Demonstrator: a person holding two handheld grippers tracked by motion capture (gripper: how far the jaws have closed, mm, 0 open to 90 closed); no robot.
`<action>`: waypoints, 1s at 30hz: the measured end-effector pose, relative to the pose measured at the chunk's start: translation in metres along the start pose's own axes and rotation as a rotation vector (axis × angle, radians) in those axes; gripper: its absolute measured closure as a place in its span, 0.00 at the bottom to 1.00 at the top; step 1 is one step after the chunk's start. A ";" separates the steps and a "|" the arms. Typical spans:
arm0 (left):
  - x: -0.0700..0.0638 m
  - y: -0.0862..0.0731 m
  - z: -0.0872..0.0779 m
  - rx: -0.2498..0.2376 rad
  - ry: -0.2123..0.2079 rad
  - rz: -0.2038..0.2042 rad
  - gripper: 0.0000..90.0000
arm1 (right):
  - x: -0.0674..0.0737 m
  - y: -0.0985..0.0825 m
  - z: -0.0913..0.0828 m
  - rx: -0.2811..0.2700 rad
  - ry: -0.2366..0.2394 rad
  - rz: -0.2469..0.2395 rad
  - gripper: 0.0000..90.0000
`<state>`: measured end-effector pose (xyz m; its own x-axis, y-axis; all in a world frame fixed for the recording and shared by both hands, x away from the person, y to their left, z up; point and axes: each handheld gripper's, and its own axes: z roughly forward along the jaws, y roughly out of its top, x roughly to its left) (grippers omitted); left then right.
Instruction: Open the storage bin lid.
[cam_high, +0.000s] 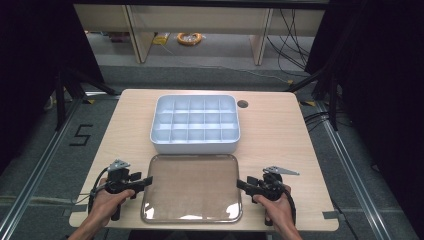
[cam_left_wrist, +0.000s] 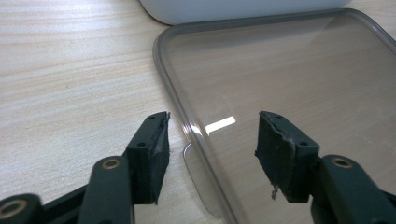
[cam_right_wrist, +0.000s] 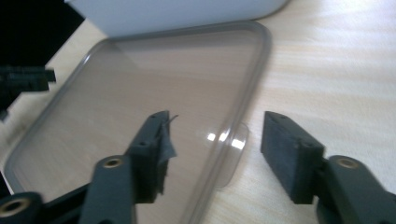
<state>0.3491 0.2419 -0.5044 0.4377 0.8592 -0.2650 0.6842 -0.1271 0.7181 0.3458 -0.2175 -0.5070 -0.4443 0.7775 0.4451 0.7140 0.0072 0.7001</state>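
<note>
Lying flat, clear lid (cam_high: 191, 187) beside empty divided box (cam_high: 195, 124)

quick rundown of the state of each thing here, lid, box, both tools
clear smoky plastic lid: off the box, lying flat on the table in front of it
white plastic compartment box: uncovered, compartments look empty
left tool: open, jaws either side of the lid's left rim tab, pads not pressing
right tool: open, jaws either side of the lid's right rim tab, pads not pressing

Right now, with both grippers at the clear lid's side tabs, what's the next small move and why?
Probably close both on the tabs. The left hand-held gripper and right hand-held gripper each straddle the clear lid edge with jaws apart, not pressing it, and the lid lies flat in front of the white divided box.
</note>
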 end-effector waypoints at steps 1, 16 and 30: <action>0.000 0.000 0.000 0.000 0.000 0.000 0.46 | 0.000 0.000 0.000 0.000 0.000 0.000 0.46; -0.009 0.000 -0.005 -0.079 -0.102 -0.002 0.17 | 0.018 0.005 -0.011 -0.071 0.024 -0.167 0.25; -0.014 -0.004 -0.015 -0.110 -0.145 0.003 0.17 | 0.017 0.005 -0.029 -0.118 0.050 -0.178 0.17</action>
<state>0.3317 0.2383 -0.4936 0.5242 0.7777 -0.3470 0.6183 -0.0673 0.7831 0.3257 -0.2225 -0.4797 -0.5861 0.7381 0.3343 0.5553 0.0654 0.8291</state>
